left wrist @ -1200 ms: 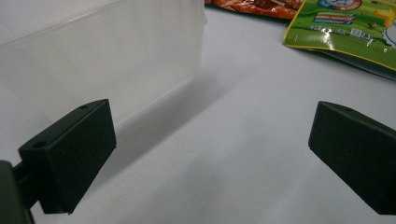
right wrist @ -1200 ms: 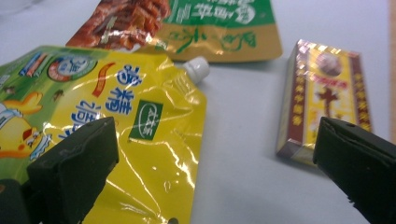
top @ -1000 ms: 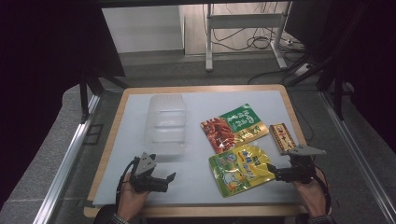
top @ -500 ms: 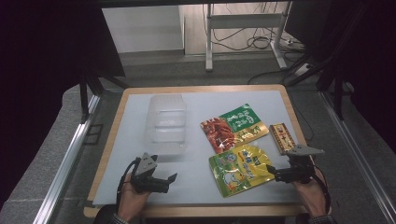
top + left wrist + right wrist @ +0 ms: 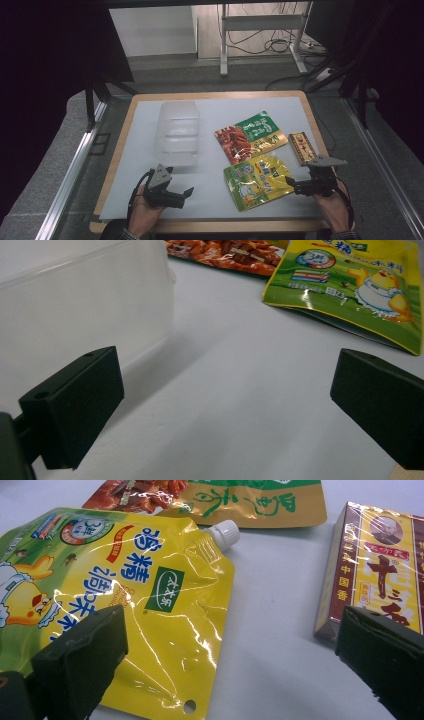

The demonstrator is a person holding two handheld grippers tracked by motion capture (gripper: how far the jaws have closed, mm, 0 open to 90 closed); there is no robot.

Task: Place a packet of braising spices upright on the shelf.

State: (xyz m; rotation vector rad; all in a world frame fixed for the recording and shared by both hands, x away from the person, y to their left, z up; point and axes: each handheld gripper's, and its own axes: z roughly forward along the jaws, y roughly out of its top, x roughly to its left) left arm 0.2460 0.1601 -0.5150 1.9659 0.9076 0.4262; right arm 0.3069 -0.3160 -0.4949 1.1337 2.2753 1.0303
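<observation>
Held the right gripper [image 5: 294, 187] wide open, empty, beside the yellow pouch [image 5: 257, 180]. Kept the left gripper [image 5: 183, 196] wide open, empty, near the clear box [image 5: 178, 132]. Lay close by: red pouch [image 5: 250, 135], small carton [image 5: 302, 147].

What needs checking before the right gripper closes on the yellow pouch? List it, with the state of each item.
1. Right gripper open, jaws spread wide: ok.
2. Yellow spouted pouch between those jaws: not ok; one jaw overlaps its corner, the other stands off by the boxed packet.
3. Pouch lying free, apart from the red-and-green pouch: cannot tell, their edges look close.
4. Clear plastic container empty and open on top: ok.
5. Left gripper open, holding nothing, beside the container: ok.
</observation>
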